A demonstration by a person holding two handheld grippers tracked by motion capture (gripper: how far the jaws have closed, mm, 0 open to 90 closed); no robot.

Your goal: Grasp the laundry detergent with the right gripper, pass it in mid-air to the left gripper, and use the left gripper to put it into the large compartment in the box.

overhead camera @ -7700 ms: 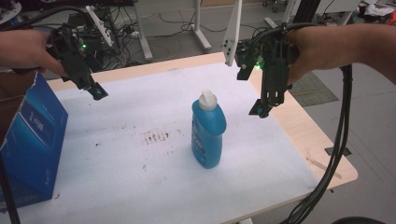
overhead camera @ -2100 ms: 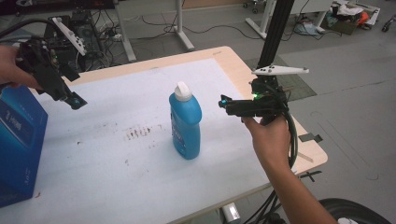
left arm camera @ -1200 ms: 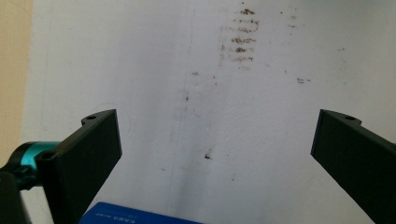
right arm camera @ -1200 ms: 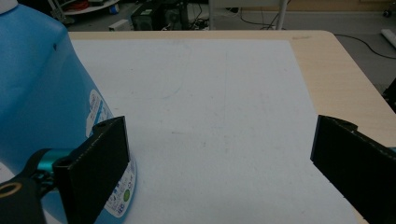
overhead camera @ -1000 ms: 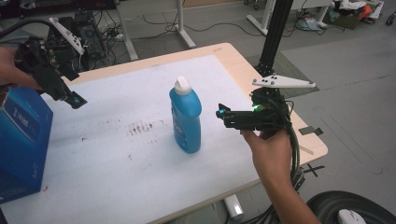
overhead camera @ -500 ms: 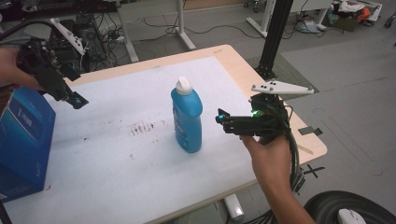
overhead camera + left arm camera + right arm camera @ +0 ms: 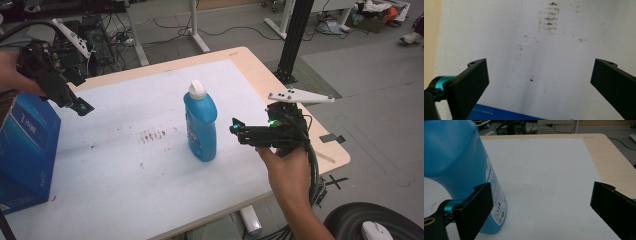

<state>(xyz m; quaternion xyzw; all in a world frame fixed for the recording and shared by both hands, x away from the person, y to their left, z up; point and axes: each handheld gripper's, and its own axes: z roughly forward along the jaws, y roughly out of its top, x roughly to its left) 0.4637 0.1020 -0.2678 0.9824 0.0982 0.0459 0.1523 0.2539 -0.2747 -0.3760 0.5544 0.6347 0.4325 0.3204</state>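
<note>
Upright blue plastic detergent bottle with white cap (image 7: 200,122) mid-table on white sheet; likely heavy with liquid, smooth, slippery; best pinched across flat body near waist; right gripper (image 7: 236,129) wide open, empty, just beside; left gripper (image 7: 81,106) likewise agape, well apart.

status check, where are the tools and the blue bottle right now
Right tool open, level beside the blue bottle, not touching. Left tool open, raised over the white mat near the blue box. Nothing between right tool and bottle.
</note>
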